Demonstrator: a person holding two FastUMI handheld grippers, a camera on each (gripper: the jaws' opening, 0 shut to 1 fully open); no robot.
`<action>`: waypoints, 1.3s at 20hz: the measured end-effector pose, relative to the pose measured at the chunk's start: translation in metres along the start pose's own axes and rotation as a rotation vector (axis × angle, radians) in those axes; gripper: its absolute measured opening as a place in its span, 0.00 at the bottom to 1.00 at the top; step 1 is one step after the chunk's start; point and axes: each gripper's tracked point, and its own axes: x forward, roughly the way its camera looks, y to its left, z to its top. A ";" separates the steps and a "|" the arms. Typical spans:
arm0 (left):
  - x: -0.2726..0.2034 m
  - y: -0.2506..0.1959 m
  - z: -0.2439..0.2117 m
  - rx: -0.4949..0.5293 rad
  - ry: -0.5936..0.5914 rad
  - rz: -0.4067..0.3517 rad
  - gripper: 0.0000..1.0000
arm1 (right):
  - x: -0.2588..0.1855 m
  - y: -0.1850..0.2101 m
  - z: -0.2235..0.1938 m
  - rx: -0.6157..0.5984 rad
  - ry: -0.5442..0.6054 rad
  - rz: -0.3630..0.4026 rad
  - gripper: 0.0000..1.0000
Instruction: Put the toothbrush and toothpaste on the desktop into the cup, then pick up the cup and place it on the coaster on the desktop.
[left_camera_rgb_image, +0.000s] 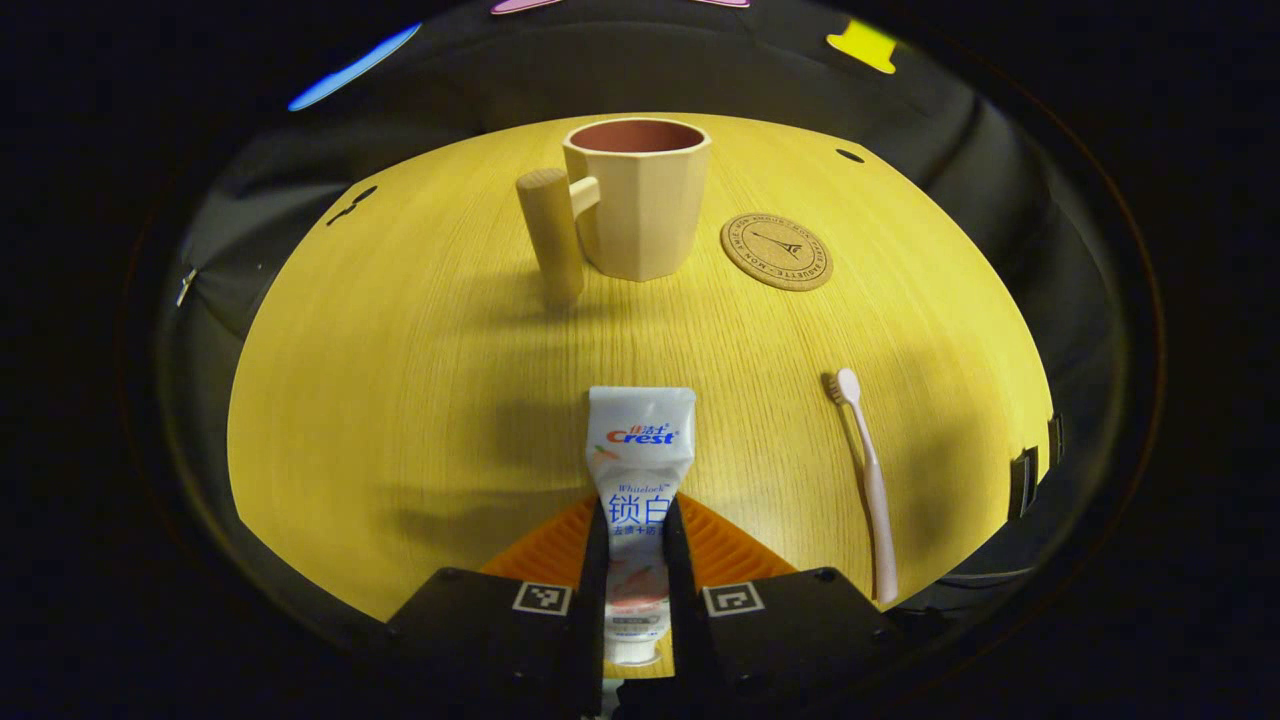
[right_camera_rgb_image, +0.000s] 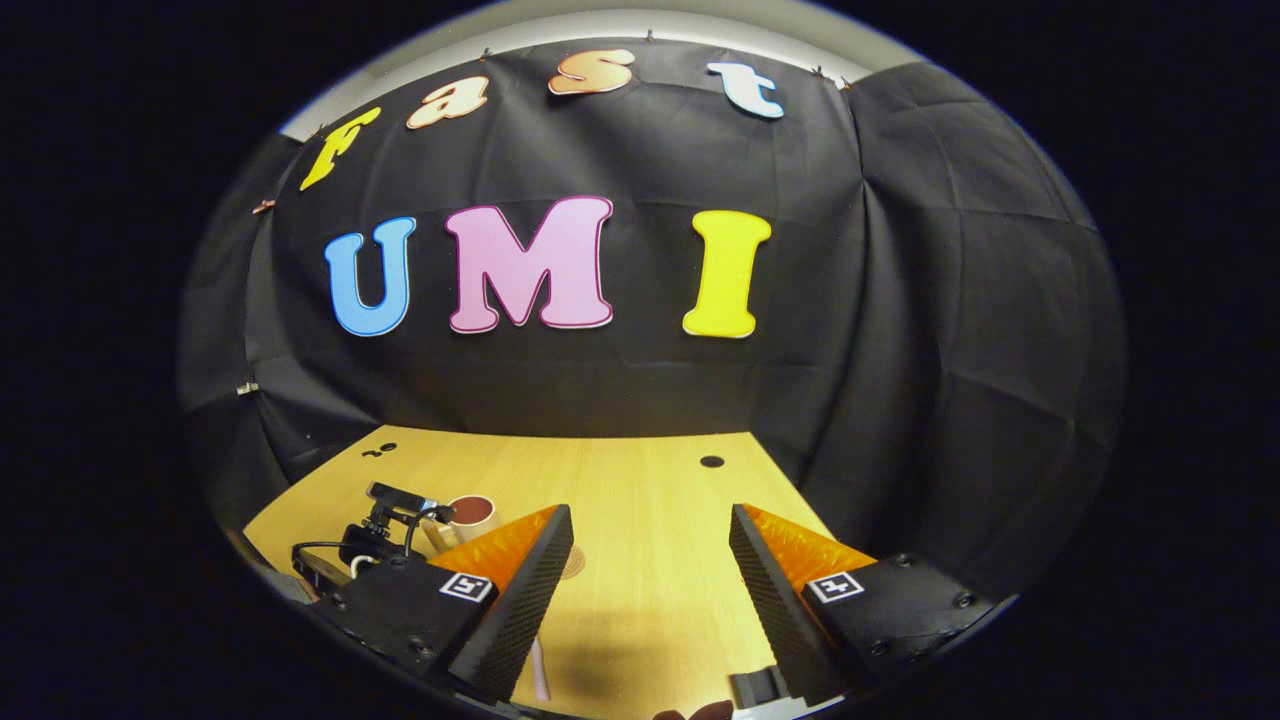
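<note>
Left gripper view: left gripper (left_camera_rgb_image: 636, 560) clenched on toothpaste (left_camera_rgb_image: 640, 450), soft light tube; we judge mid-body grip safest. Cup (left_camera_rgb_image: 640, 200) ahead, toothbrush (left_camera_rgb_image: 868, 480) lying right. Right gripper (right_camera_rgb_image: 650, 570) spread, empty.

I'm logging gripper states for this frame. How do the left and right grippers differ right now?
The left gripper has its fingers closed on the toothpaste tube, while the right gripper is open and holds nothing. The left gripper sits low at the desktop, aimed at the cup; the right gripper points across the desktop at the booth wall. Both have orange-backed black fingers.
</note>
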 end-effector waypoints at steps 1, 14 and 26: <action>0.000 0.000 -0.001 0.006 -0.004 -0.007 0.35 | 0.002 0.004 -0.008 0.019 0.033 0.012 0.97; -0.045 0.042 -0.014 -0.012 -0.008 -0.050 0.23 | 0.014 0.073 -0.159 -0.014 0.479 0.162 0.99; -0.082 0.111 -0.020 -0.061 -0.080 -0.007 0.27 | 0.040 0.111 -0.253 -0.099 0.789 0.140 0.90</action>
